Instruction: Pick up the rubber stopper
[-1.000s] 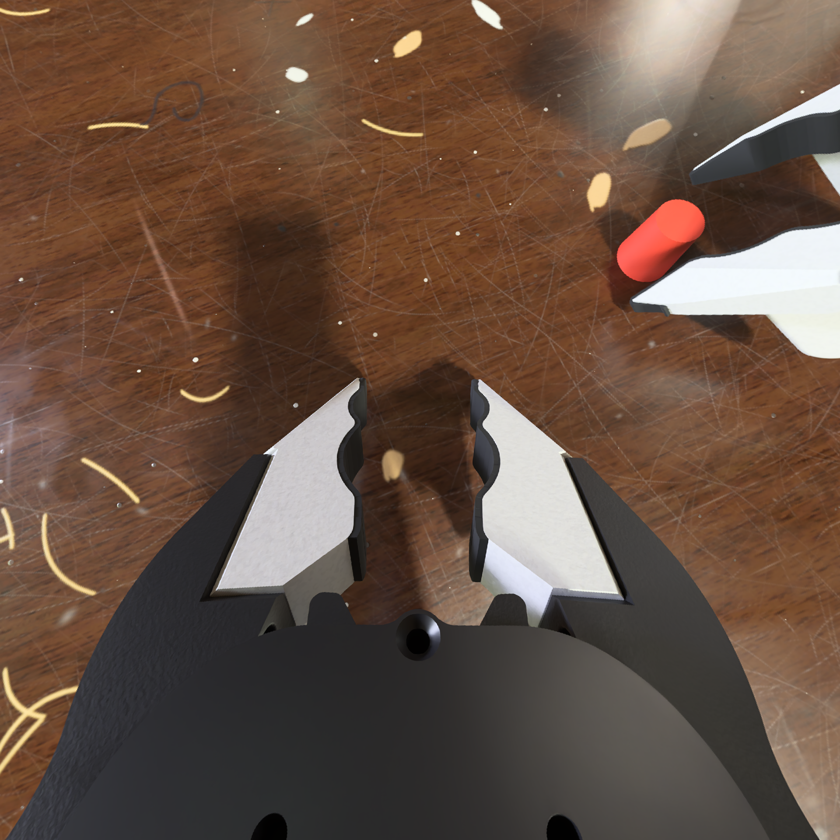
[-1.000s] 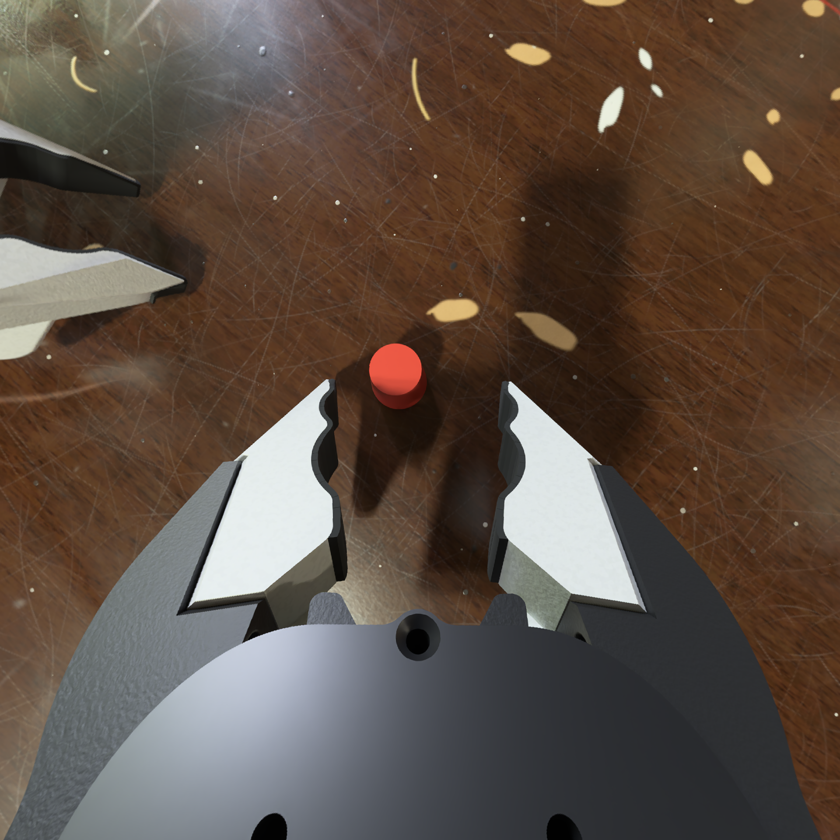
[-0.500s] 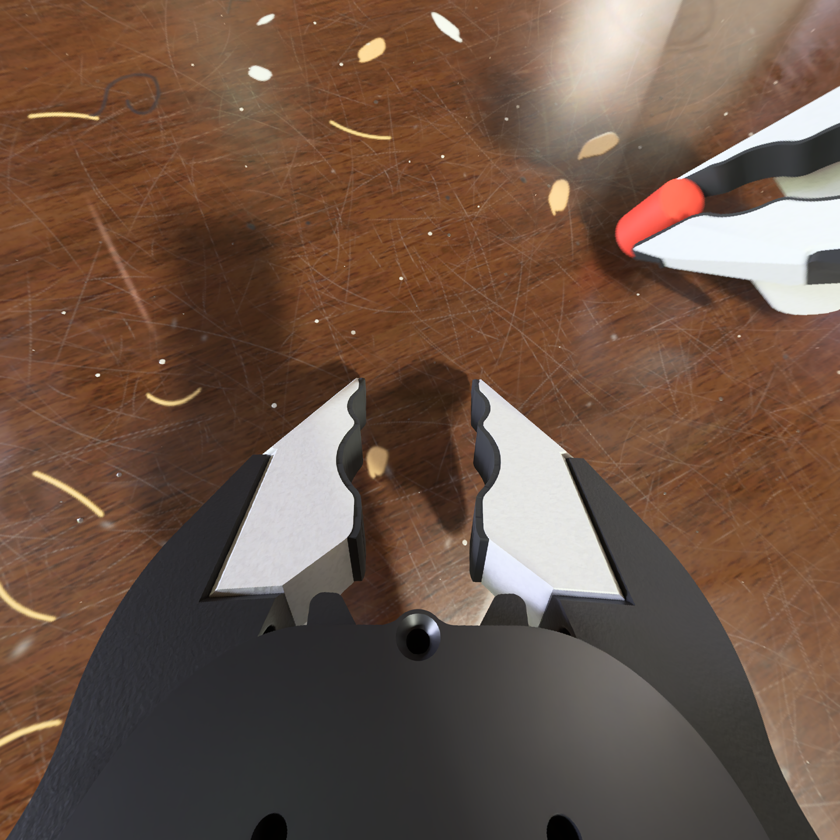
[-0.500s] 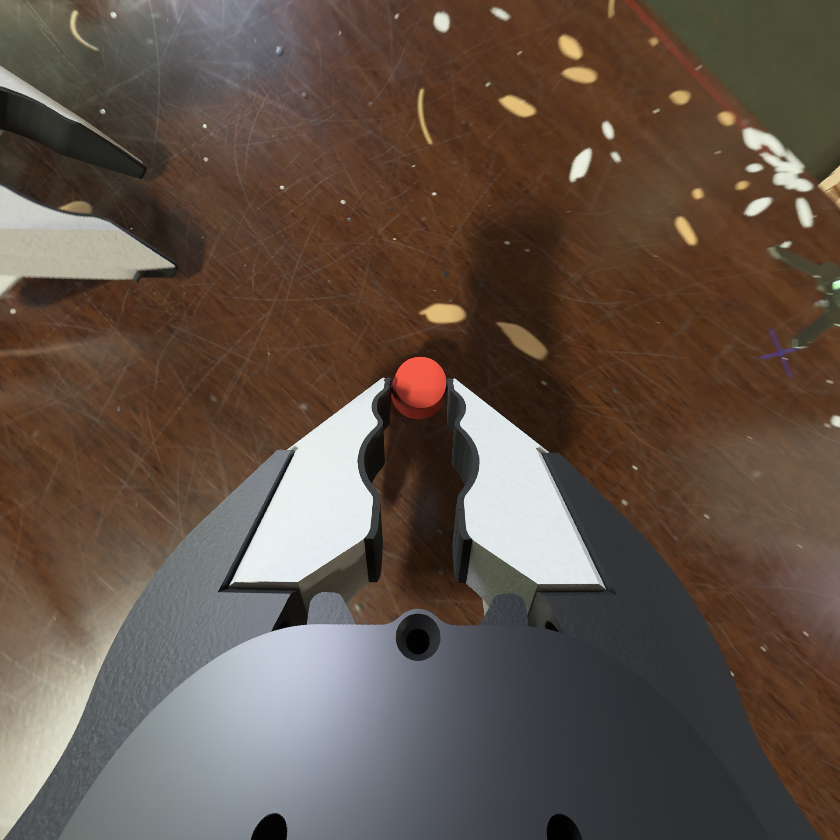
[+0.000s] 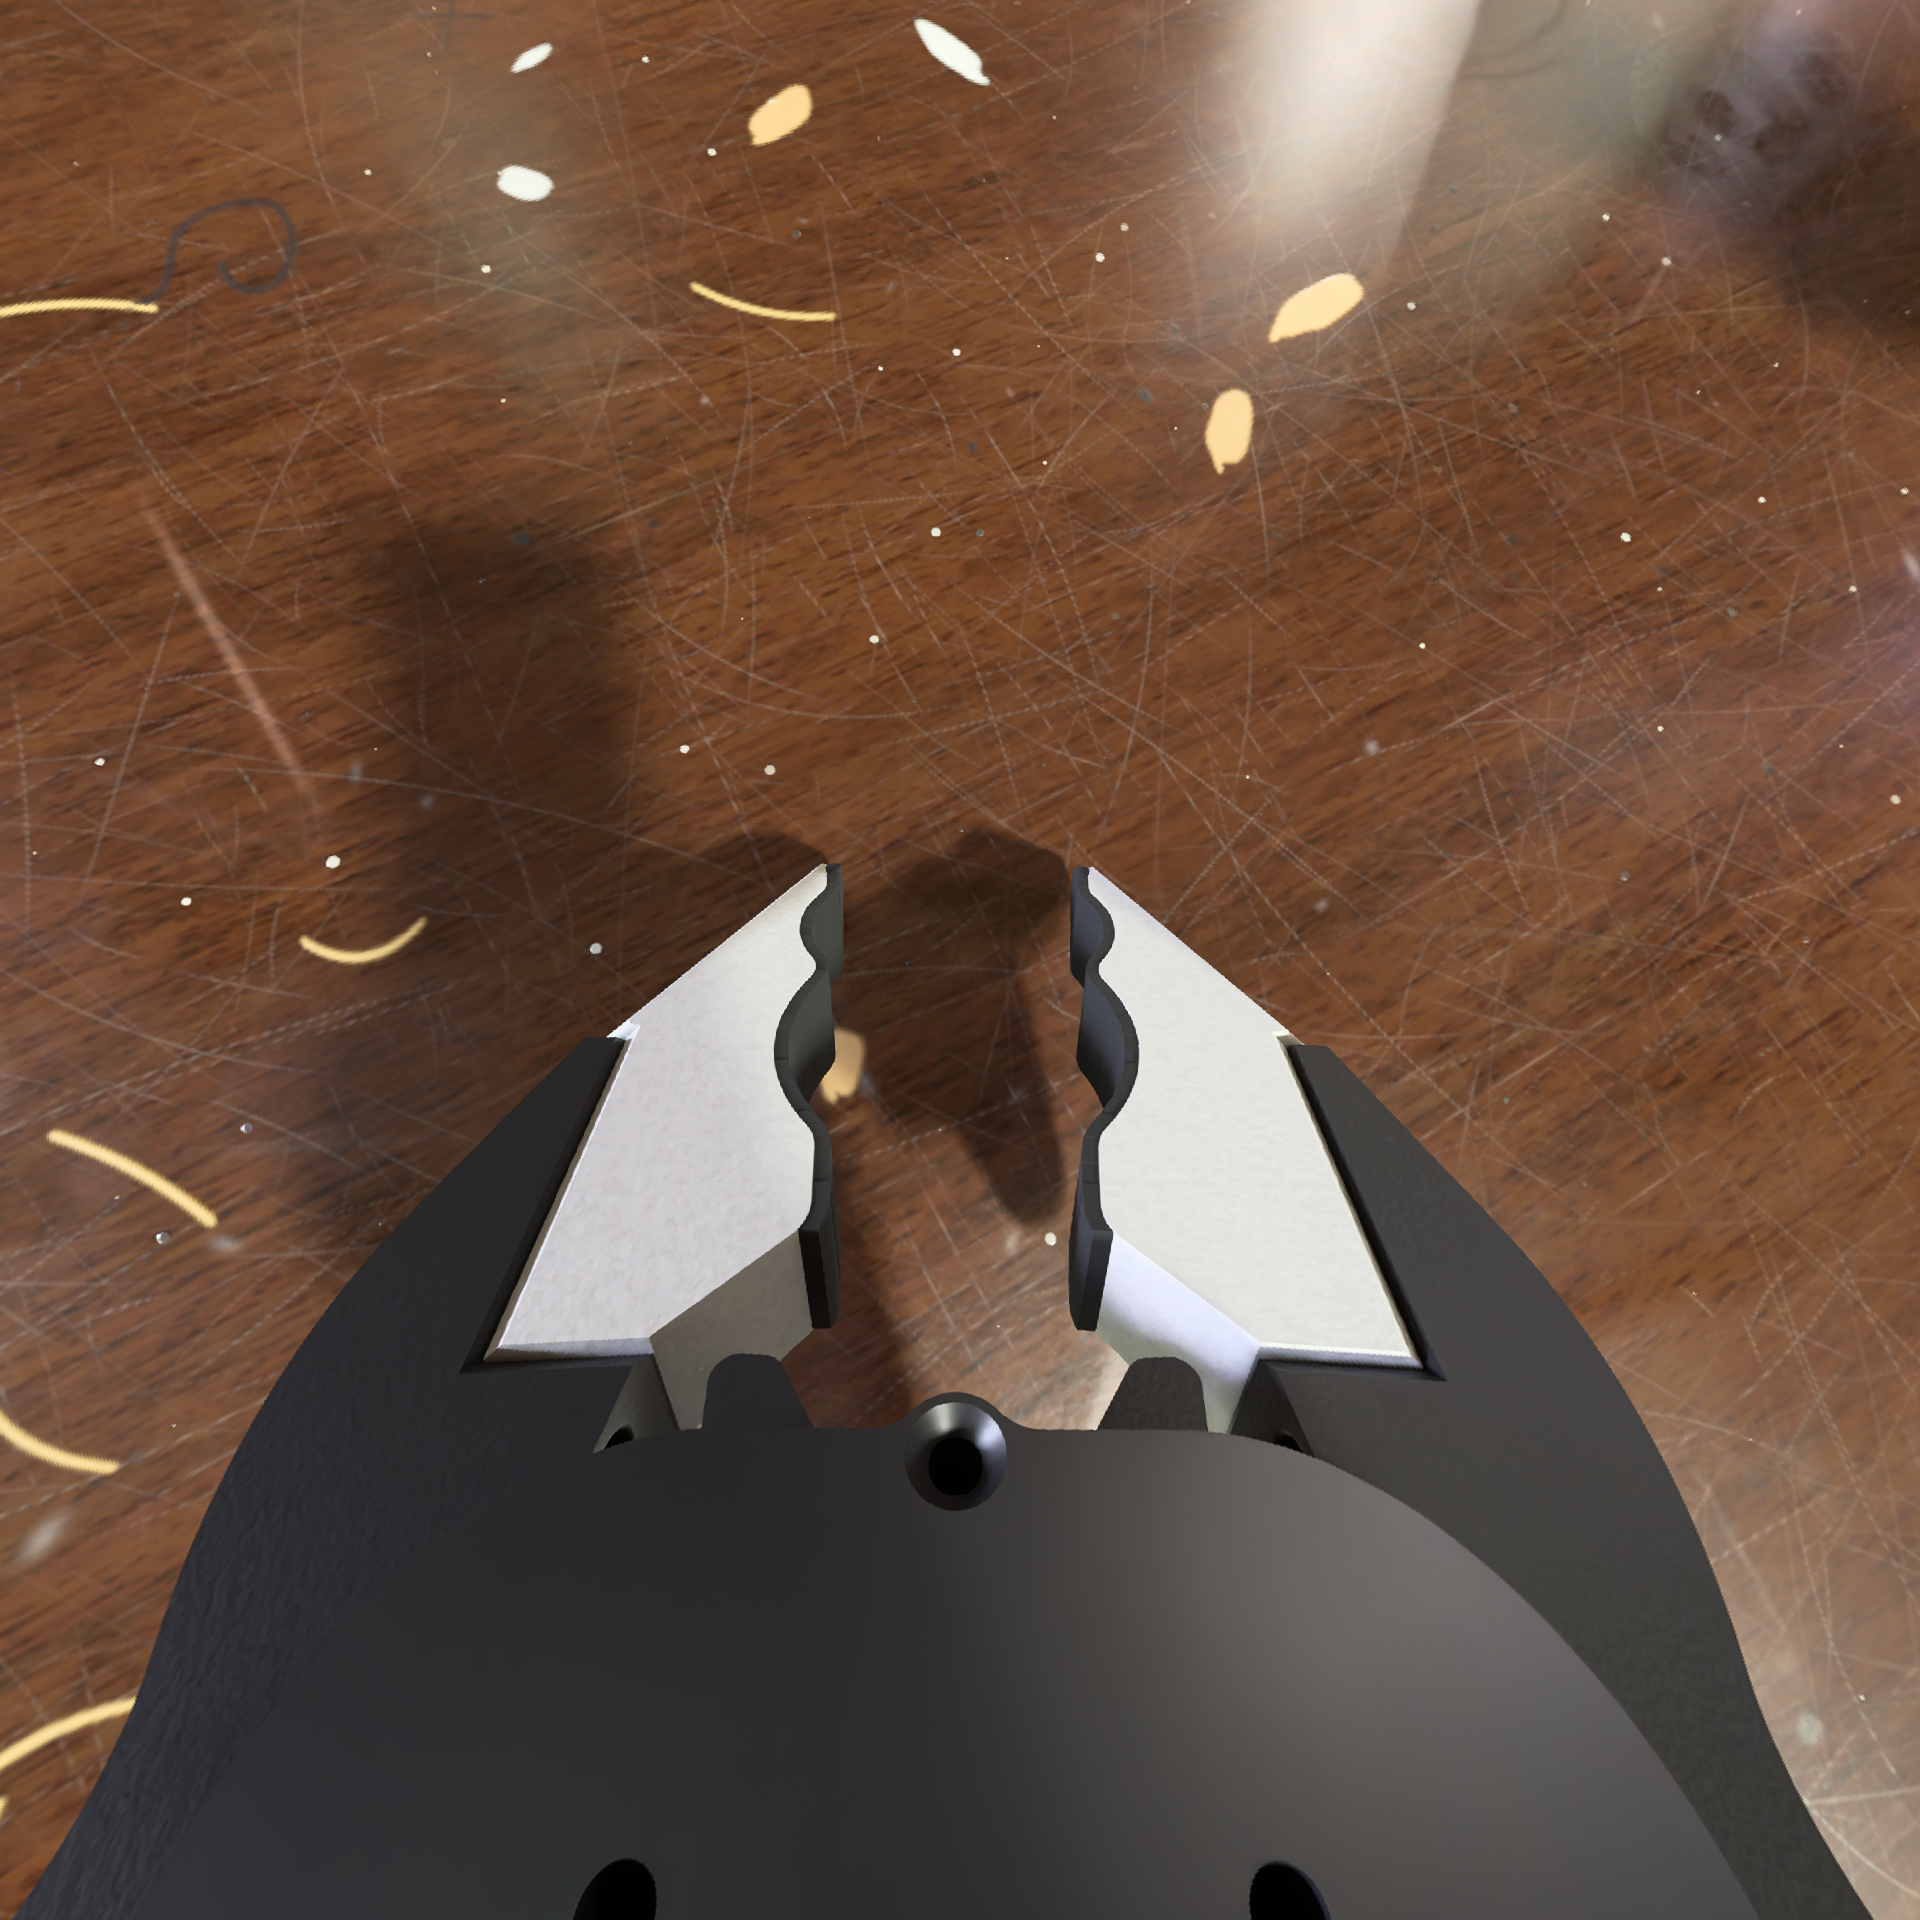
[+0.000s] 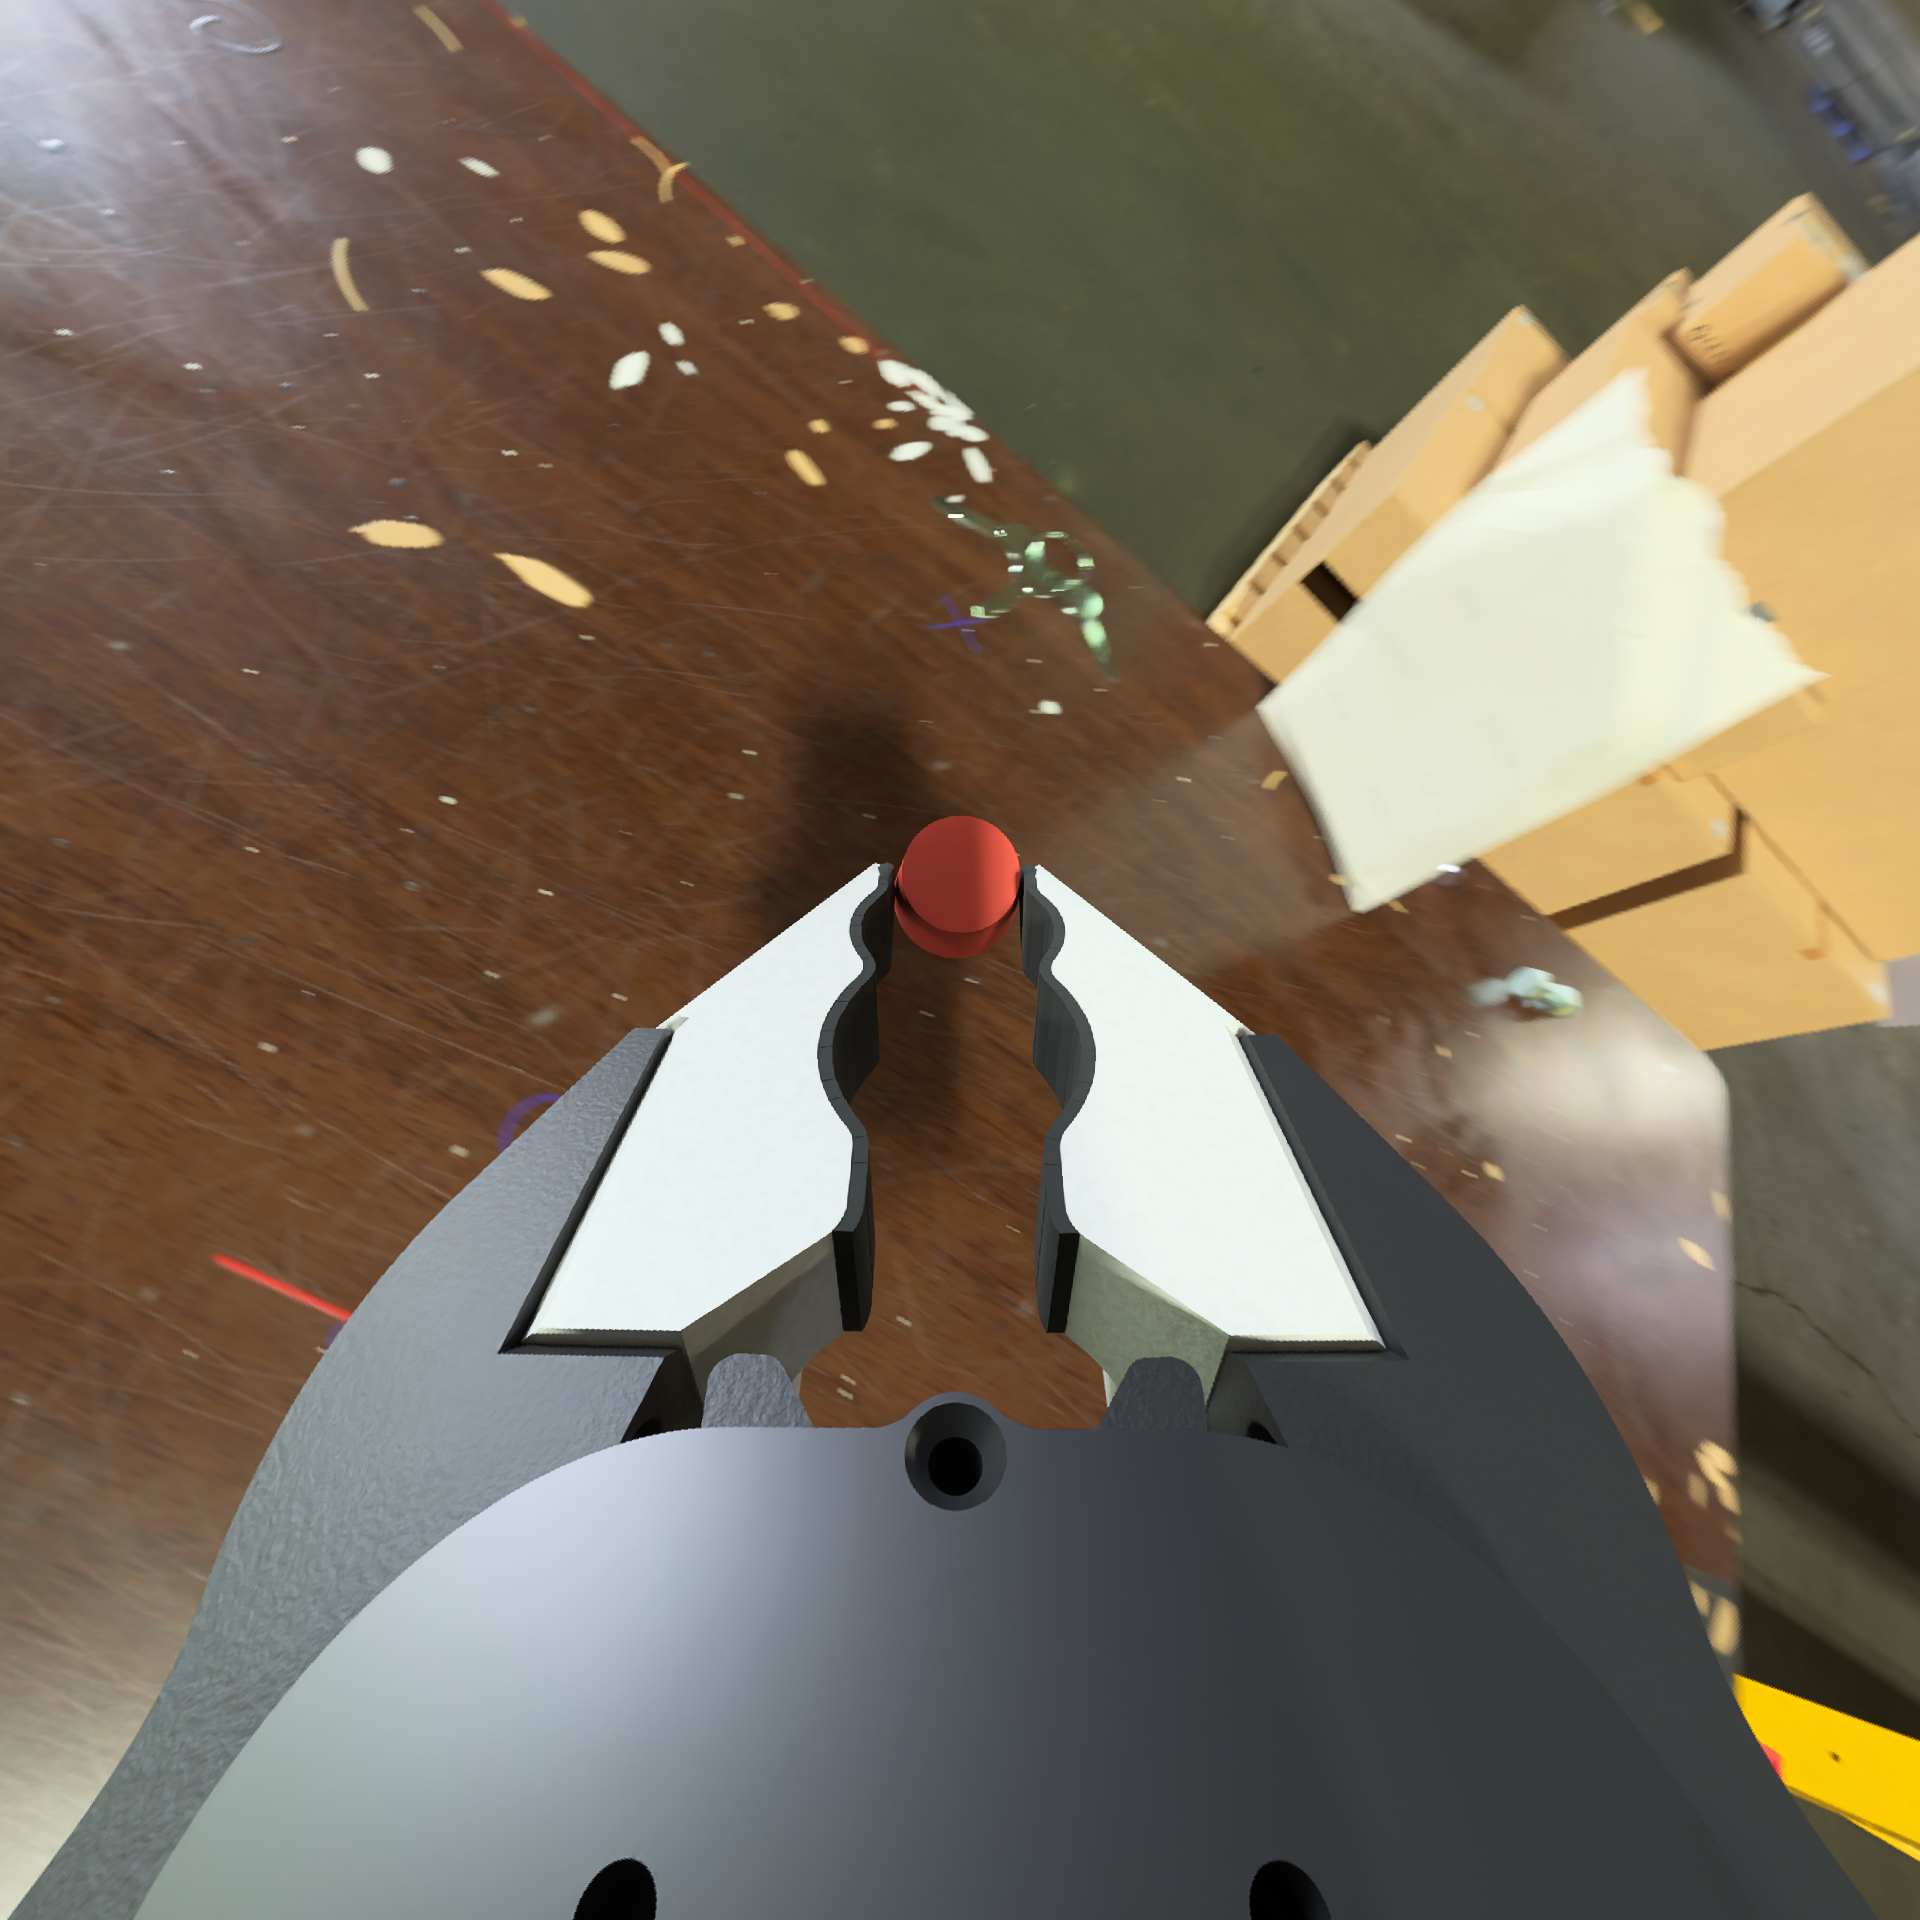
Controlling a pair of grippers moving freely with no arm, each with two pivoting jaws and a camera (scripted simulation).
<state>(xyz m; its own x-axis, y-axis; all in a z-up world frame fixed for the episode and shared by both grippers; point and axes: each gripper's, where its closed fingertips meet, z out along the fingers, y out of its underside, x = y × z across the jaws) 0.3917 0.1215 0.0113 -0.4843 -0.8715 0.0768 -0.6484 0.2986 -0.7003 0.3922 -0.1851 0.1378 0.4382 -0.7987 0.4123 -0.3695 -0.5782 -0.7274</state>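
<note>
The rubber stopper (image 6: 956, 883) is a small red cylinder. My right gripper (image 6: 956, 878) is shut on it at the very fingertips and holds it clear above the brown wooden table (image 6: 312, 727). In the left wrist view the stopper does not show. My left gripper (image 5: 954, 883) is open and empty, low over the scratched table (image 5: 1351, 831), with a pale chip between its fingers.
Pale chips and shavings (image 5: 1314, 307) are scattered over the table. In the right wrist view the table's far edge runs diagonally, with green floor beyond. Cardboard boxes (image 6: 1766, 727) with a white sheet (image 6: 1538, 665) stand at the right. A small metal piece (image 6: 1039, 571) lies near the edge.
My right gripper closed on the stopper, then lifted and tilted with it, so the table edge and boxes came into view. It has left the left wrist view. My left gripper stayed nearly still.
</note>
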